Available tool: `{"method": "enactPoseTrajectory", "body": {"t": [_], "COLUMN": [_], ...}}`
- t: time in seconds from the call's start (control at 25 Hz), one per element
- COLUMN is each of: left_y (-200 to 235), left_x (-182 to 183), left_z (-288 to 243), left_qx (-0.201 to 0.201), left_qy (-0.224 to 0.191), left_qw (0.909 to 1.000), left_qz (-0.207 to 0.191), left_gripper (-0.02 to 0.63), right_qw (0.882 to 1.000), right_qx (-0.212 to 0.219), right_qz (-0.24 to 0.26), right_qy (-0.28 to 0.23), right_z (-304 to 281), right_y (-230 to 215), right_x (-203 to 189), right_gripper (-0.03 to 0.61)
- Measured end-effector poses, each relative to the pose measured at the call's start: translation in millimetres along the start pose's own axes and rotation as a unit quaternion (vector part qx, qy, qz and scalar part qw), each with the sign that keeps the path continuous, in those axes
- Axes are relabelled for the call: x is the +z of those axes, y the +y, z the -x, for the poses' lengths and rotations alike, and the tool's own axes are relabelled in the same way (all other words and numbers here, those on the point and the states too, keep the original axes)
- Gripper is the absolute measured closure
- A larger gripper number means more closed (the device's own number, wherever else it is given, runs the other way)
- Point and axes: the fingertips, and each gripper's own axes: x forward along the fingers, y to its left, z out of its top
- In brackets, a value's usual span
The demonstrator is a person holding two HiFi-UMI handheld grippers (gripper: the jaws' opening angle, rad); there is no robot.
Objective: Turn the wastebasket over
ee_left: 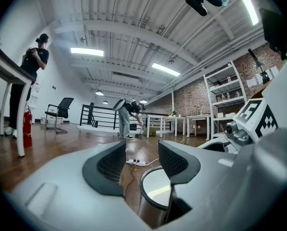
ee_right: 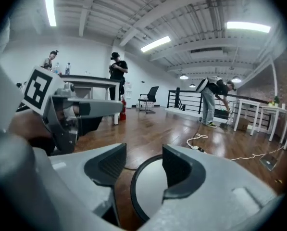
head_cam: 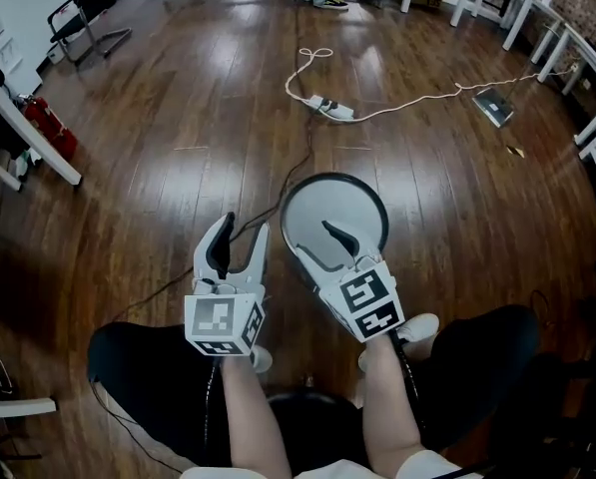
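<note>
We see the wastebasket (head_cam: 349, 200) standing on the wood floor (head_cam: 178, 168), just in front of the seated person's knees. It is a round metal bin with a dark rim, and the face turned up is pale and flat. We cannot tell whether that face is its base or its inside.

The right gripper (head_cam: 322, 242) hangs over the near edge of the bin with its jaws spread. In the right gripper view the dark rim curves across the gap between them. One jaw is over the pale face and the other is outside the rim. We cannot tell if either touches it.

The left gripper (head_cam: 243, 238) sits just left of the bin, also spread wide and with nothing between its jaws. In the left gripper view the bin's shiny side shows low and right of the gap.

A thin dark cable (head_cam: 278, 203) runs along the floor past the bin's left side.

Further off, a white power strip (head_cam: 333, 108) with a looped cord lies on the floor. A black chair (head_cam: 83, 8) and a red fire extinguisher (head_cam: 46, 123) are at far left, beside a white table leg (head_cam: 33, 138).

In the gripper views we see one person (ee_left: 35, 61) standing by a table and another (ee_left: 126, 112) bent over in the distance.
</note>
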Motion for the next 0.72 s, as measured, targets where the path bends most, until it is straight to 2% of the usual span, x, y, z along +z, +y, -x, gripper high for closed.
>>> {"method": "enactPoseTrajectory", "body": {"t": [0.24,0.48,0.64,0.68,0.72], "left_y": [22.4,40.5,51.2,53.0,54.6], "left_x": [-43.5,-73.2,-79.2,-79.1,-79.1], "left_z": [1.0,8.6,11.8,12.5,13.2], "left_qx": [0.036,0.063,0.077,0.079,0.080], "left_qy": [0.041,0.078,0.083,0.083,0.082], "left_qw": [0.9985,0.9948,0.9932,0.9930,0.9929], "left_qz": [0.007,0.016,0.027,0.029,0.031], "left_gripper": [0.316,0.313,0.314,0.314,0.314], "right_qw": [0.995,0.984,0.971,0.967,0.964], "right_qx": [0.031,0.049,0.023,0.012,0.004], "right_qz": [0.019,0.055,0.112,0.129,0.140], "right_qy": [0.090,0.161,0.211,0.218,0.224], "right_z": [-48.8,-86.1,-102.8,-104.3,-105.1], "right_y": [18.4,30.4,29.9,28.6,28.2], "right_x": [-53.9,-89.8,-111.3,-112.5,-112.7], "right_gripper": [0.359,0.360,0.380,0.425,0.428]}}
